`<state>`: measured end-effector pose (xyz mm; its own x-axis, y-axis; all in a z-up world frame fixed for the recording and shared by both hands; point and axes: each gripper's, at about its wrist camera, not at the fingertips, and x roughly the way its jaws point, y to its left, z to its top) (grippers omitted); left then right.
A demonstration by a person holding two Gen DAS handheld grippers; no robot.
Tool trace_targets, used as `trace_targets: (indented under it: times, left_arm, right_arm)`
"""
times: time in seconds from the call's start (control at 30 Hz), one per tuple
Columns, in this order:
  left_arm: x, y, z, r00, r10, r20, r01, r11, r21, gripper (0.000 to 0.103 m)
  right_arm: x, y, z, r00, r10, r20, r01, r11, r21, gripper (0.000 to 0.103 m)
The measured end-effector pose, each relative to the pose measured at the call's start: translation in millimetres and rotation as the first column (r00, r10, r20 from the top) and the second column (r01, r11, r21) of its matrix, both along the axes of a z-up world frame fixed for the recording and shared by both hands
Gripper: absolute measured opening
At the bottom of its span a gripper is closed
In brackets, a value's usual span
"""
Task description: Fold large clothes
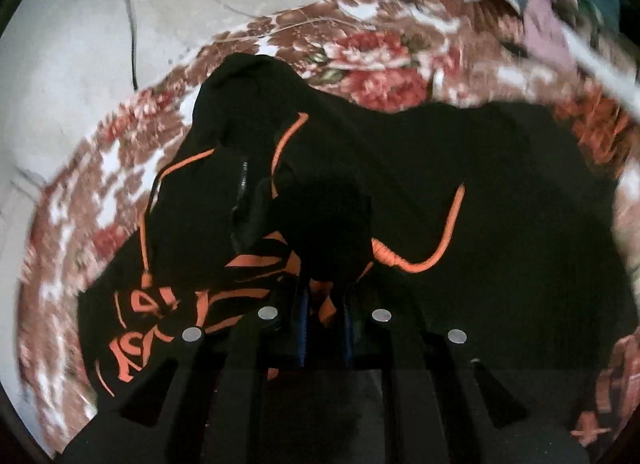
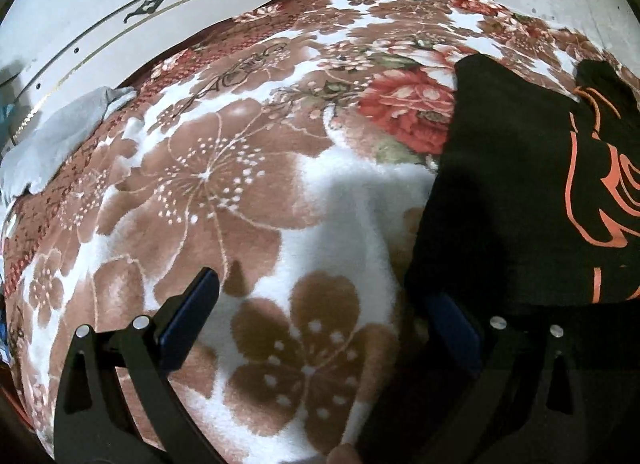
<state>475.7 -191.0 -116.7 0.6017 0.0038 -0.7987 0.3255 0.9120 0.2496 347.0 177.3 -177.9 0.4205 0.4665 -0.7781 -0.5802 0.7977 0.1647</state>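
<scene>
A black hoodie with orange print, orange drawstrings and a zip lies on a floral blanket. My left gripper is shut on a bunched fold of the hoodie near the orange print, with the cloth draped over its fingers. In the right wrist view the hoodie lies at the right, its edge over my right finger. My right gripper is open wide above the blanket, holding nothing.
A white headboard or panel runs along the blanket's far left edge, with a pale grey cloth beside it. A white wall with a dark cable stands behind the bed. Blurred clutter sits at the far right.
</scene>
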Motion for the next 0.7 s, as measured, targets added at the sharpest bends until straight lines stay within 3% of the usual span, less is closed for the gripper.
trace_targets:
  times: [0.17,0.27,0.33,0.4,0.43,0.53,0.63,0.7]
  left_arm:
    - [-11.5,-15.9,-31.4,0.997,0.004,0.078,-0.011,0.996,0.088,0.013]
    - [-18.2,-26.2,-47.8,0.998,0.0,0.069,-0.01,0.991,0.137,0.016]
    - [-24.3,-37.4,-57.5,0.998,-0.037,0.055,0.026,0.983,0.184,0.037]
    - [-32.1,-48.8,-64.6,0.996,-0.043,0.079,0.022,0.967,0.255,0.044]
    - [-36.2,-52.3,-64.1,0.995,-0.038,0.088,0.014,0.967,0.256,0.046]
    - [-42.2,-57.2,-57.0,0.997,-0.026,0.073,0.009,0.975,0.22,0.064]
    - [-58.0,-63.2,-42.3,0.995,-0.077,0.061,0.063,0.978,0.199,0.096]
    - [-73.4,-66.6,-28.0,0.993,-0.11,0.031,0.103,0.978,0.183,0.098]
  right_arm:
    - [-1.0,0.7,0.8,1.0,0.002,0.002,-0.002,1.0,-0.02,0.099]
    - [-1.3,1.4,-0.5,1.0,0.001,0.004,-0.001,1.0,-0.022,0.099]
    - [-3.2,2.6,-0.1,1.0,0.007,0.008,-0.007,0.999,-0.031,0.099]
    - [-4.5,3.6,0.2,1.0,0.009,0.014,-0.009,0.999,-0.035,0.099]
    - [-5.2,2.9,1.1,1.0,0.011,0.013,-0.01,0.999,-0.032,0.099]
    - [-5.7,0.9,0.9,1.0,0.02,0.003,-0.02,0.999,-0.026,0.099]
    - [-11.3,2.4,4.3,0.997,0.068,-0.039,-0.07,0.997,-0.034,0.099]
    - [-21.6,4.5,14.8,0.986,0.147,-0.079,-0.144,0.989,0.031,0.099]
